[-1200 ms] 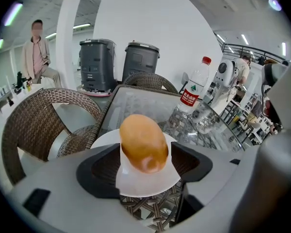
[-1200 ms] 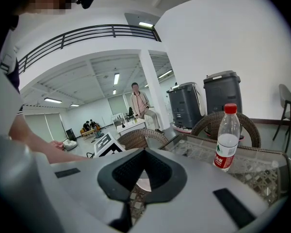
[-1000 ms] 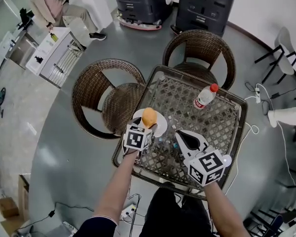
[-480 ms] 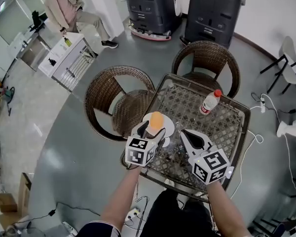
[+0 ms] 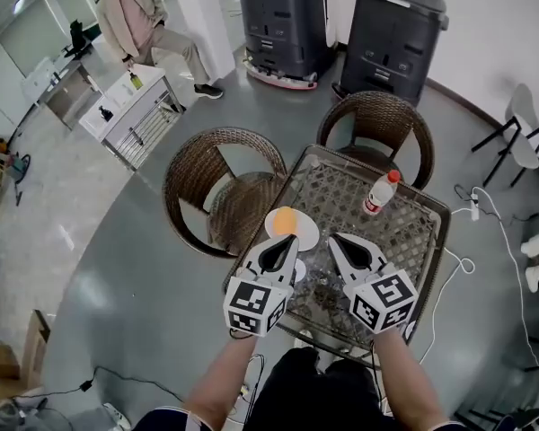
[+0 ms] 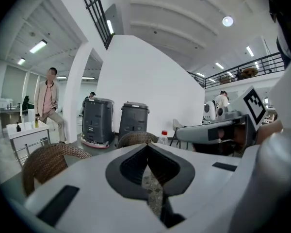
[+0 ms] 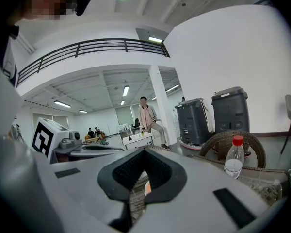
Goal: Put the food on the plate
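An orange, rounded piece of food (image 5: 286, 219) lies on the white plate (image 5: 304, 234) at the left edge of the table. My left gripper (image 5: 293, 240) hovers just short of the plate, on my side of it, with its jaws shut and nothing between them; in the left gripper view (image 6: 146, 147) the dark pads meet. My right gripper (image 5: 333, 240) hangs beside it over the table, also shut and empty. A sliver of the orange food (image 7: 146, 188) shows through the slit below its pads (image 7: 161, 171).
A clear bottle with a red cap (image 5: 374, 193) stands on the glass-topped wicker table (image 5: 404, 232). Two wicker chairs (image 5: 220, 182) (image 5: 377, 119) stand by the table's left and far sides. Black machines (image 5: 287, 16) and a seated person (image 5: 144, 25) are farther back.
The left gripper let go of the orange food, which now rests on the plate. It drew back toward me and its jaws closed. The right gripper barely moved.
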`<state>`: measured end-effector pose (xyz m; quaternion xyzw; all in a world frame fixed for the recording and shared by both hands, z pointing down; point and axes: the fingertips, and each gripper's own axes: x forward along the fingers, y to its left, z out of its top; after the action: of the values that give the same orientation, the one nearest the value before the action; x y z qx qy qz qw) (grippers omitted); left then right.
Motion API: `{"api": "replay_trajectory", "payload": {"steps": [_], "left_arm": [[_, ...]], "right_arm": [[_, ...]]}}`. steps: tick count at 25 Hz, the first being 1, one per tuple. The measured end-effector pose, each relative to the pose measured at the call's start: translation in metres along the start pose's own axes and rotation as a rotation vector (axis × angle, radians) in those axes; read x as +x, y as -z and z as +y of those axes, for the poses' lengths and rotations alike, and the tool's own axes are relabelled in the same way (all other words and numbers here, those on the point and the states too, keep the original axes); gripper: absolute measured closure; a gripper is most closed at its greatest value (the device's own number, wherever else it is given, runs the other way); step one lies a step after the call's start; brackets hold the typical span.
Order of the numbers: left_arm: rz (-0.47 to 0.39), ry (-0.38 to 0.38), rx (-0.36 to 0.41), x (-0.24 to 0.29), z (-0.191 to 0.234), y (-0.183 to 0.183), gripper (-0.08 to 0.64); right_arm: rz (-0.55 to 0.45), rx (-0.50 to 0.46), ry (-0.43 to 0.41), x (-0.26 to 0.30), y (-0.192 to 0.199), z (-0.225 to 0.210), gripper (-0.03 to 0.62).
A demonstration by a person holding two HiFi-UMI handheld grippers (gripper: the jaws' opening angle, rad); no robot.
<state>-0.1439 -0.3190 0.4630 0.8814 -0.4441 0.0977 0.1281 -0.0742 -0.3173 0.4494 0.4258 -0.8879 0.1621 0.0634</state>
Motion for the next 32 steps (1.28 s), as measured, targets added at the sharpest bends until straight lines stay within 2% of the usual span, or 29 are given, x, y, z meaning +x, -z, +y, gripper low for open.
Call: {"api": "replay_trajectory", "payload": {"steps": [7, 15, 32], "left_arm": [[-0.096, 0.038, -0.002, -0.03, -0.029, -0.037, 0.551], [-0.153, 0.055, 0.0, -0.05, -0.045, -0.062, 0.551], [-0.169, 0.045, 0.012, -0.058, -0.059, -0.072, 0.551]], "right_arm": [[-0.073, -0.045, -0.056, -0.016, -0.032, 0.028, 0.586], [-0.155, -0.1, -0.115, -0.03, -0.069, 0.055, 0.586], [-0.182, -0.109, -0.122, -0.047, -0.073, 0.055, 0.588]]}}
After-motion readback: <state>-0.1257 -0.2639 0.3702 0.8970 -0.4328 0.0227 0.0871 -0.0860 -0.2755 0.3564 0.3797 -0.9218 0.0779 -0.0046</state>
